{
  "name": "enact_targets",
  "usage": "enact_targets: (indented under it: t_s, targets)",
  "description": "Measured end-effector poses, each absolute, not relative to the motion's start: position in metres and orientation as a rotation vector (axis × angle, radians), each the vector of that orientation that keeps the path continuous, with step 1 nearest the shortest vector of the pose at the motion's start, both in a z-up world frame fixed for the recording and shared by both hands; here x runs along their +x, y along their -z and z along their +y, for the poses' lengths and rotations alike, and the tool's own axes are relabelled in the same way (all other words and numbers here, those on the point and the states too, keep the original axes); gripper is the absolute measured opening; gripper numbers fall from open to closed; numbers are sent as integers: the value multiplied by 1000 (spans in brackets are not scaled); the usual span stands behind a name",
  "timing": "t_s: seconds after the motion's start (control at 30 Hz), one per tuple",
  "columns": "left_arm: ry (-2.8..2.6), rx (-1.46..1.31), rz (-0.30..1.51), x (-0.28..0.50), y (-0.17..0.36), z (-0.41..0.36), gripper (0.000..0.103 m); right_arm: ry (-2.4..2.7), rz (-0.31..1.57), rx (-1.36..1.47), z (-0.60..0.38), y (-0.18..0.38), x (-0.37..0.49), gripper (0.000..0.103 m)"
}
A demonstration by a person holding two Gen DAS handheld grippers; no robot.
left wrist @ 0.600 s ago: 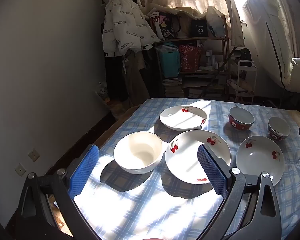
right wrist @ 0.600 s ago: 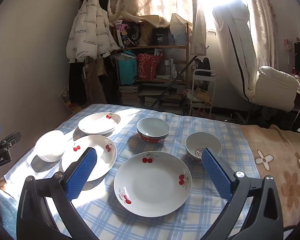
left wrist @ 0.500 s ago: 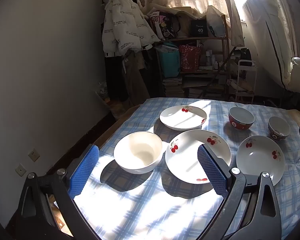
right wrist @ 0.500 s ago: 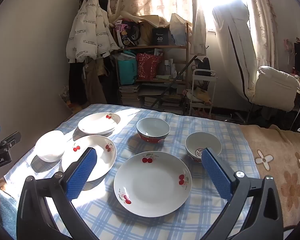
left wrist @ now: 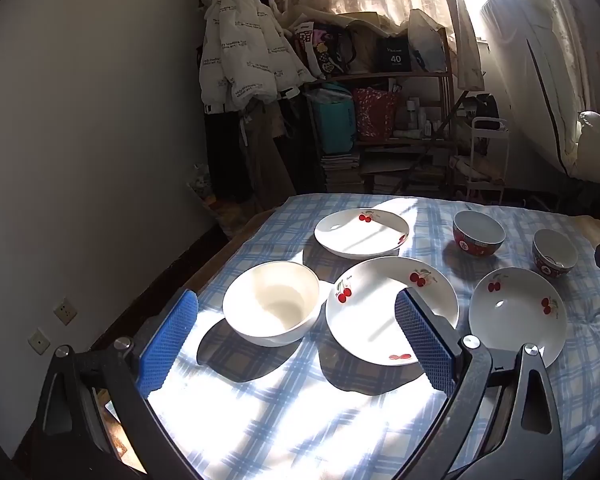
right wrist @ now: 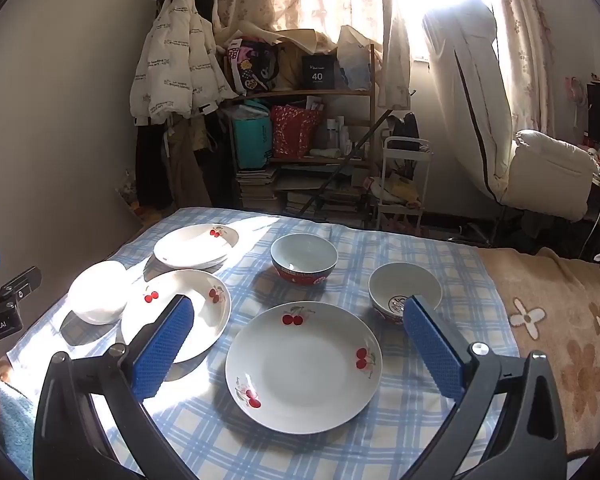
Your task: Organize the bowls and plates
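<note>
Three white cherry-print plates lie on a blue checked tablecloth [right wrist: 380, 456]: a near plate [right wrist: 304, 366], a middle plate [left wrist: 380, 312] and a far plate [left wrist: 362, 232]. A plain white bowl [left wrist: 272, 304] stands at the left. Two red-sided bowls stand farther back, a larger one [right wrist: 304, 260] and a smaller one [right wrist: 404, 290]. My left gripper [left wrist: 296, 312] hovers open above the white bowl and middle plate, holding nothing. My right gripper [right wrist: 300, 320] hovers open over the near plate, also empty.
A grey wall [left wrist: 80, 140] runs close along the table's left edge. Behind the table stand a cluttered shelf [right wrist: 300, 140], hanging white jackets [right wrist: 172, 72] and a small white cart [right wrist: 404, 184]. A flowered brown blanket [right wrist: 560, 340] covers the surface right of the cloth.
</note>
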State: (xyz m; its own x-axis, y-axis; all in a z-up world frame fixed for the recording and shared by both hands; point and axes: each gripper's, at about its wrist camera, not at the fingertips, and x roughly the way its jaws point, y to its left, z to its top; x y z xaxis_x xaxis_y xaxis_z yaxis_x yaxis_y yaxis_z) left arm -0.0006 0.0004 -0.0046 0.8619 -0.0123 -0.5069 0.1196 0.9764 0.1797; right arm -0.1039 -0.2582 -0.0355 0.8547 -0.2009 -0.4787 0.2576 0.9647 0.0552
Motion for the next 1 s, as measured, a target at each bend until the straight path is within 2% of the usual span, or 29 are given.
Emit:
enact_targets:
  t_s: [1.0]
  targets:
    - [68, 225, 534, -1, 4, -2, 98, 242, 492, 120, -259, 36, -104, 103]
